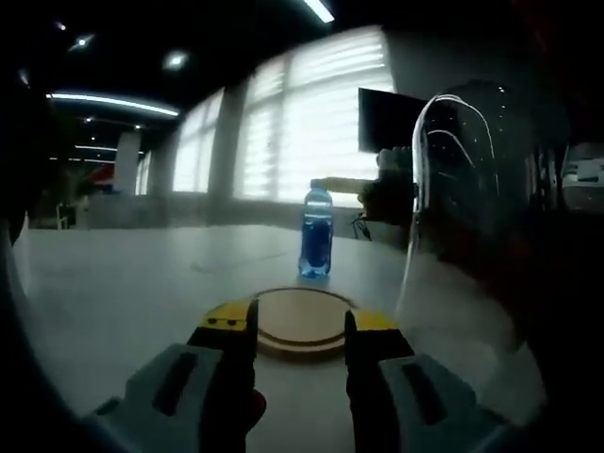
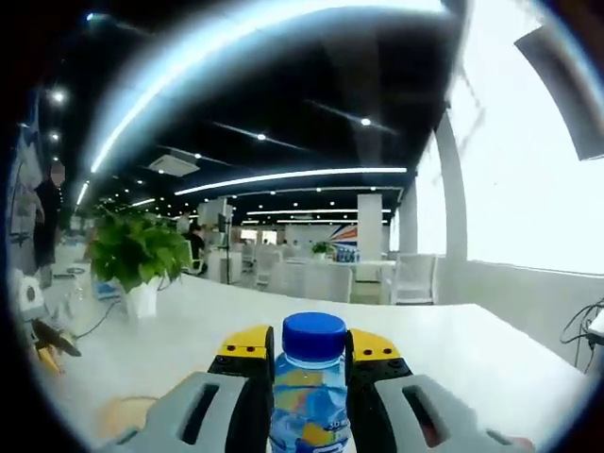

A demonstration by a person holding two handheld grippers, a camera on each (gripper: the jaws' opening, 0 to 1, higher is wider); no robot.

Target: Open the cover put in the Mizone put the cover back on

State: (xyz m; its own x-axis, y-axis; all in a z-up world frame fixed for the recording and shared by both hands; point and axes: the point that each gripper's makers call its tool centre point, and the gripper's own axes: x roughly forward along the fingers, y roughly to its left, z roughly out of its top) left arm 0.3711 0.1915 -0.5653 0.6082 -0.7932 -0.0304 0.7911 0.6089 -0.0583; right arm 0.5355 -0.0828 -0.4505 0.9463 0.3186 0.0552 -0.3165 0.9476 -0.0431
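Note:
The Mizone bottle [image 1: 316,236], blue with a blue cap, stands upright on the white table beyond a round wooden base [image 1: 300,319]. My left gripper [image 1: 300,332] is open, its yellow-tipped jaws flanking the near edge of the base. The clear dome cover [image 1: 453,189] is off the base, to its right. In the right gripper view the bottle [image 2: 310,396] fills the gap of my right gripper [image 2: 310,363], whose jaws press both its sides. The right gripper [image 1: 382,193] also appears as a dark shape by the bottle's top. The wooden base [image 2: 123,415] lies low on the left.
A potted plant [image 2: 140,255] in a white pot stands on the table to the left. Cables and small items [image 2: 42,335] lie at the far left. A dark monitor [image 1: 387,118] sits by the bright windows. Chairs and tables fill the room behind.

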